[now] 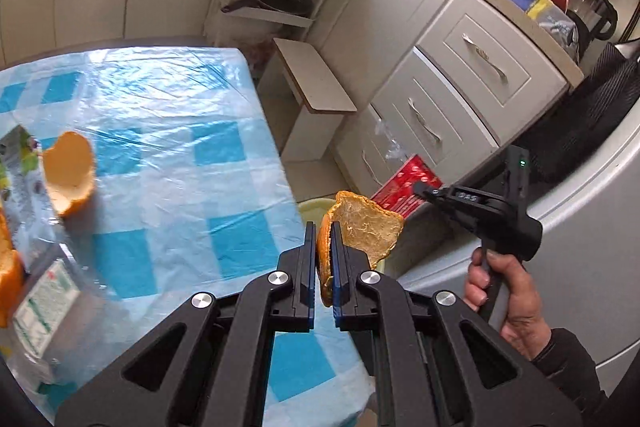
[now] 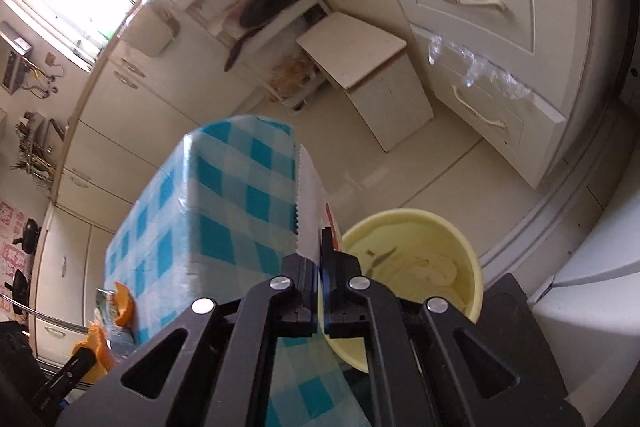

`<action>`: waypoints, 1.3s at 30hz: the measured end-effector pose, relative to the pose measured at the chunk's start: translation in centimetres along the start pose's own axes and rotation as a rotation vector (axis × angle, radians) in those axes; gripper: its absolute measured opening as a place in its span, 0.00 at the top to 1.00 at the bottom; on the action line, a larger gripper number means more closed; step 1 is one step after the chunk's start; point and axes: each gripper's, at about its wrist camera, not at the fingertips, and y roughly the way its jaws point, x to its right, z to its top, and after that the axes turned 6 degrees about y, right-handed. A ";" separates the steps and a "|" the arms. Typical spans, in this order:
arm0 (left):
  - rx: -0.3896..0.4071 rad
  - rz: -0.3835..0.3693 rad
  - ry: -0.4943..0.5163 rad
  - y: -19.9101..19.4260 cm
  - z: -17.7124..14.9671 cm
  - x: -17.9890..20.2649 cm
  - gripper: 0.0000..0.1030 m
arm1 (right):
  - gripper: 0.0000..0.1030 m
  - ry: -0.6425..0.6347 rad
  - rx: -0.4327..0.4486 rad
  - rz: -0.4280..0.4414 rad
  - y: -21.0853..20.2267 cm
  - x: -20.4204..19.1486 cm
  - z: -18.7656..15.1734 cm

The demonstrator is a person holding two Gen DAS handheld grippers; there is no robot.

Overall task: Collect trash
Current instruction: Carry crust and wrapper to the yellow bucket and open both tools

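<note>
orange peel (image 1: 360, 227) sits clamped edge-on in the left tool (image 1: 323, 263), carried past the tabletop (image 1: 168, 99) edge, presumably for dropping. right tool (image 2: 321, 259) is closed on a thin white wrapper (image 2: 310, 195) with a serrated edge, held upright just beside the pale yellow bin (image 2: 472, 259) on the floor below, likely the destination for both. more peel (image 1: 70, 173) and a printed packet (image 1: 44, 303) lie on the checked tabletop, uncollected.
</note>
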 end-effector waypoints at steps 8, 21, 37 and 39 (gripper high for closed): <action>-0.134 0.067 0.040 7.7 -0.6 4.4 0.94 | 0.48 0.060 -0.079 -0.012 1.2 1.1 -0.2; -0.260 0.207 0.114 16.0 0.0 9.1 0.94 | 0.43 0.073 0.171 0.312 -9.0 -2.8 2.2; -0.214 0.325 0.205 15.0 0.2 10.1 0.52 | 0.41 0.095 0.185 0.386 -9.8 -4.1 3.6; -0.198 0.335 0.215 14.4 0.3 10.1 0.50 | 0.41 0.087 0.177 0.393 -9.6 -4.7 3.4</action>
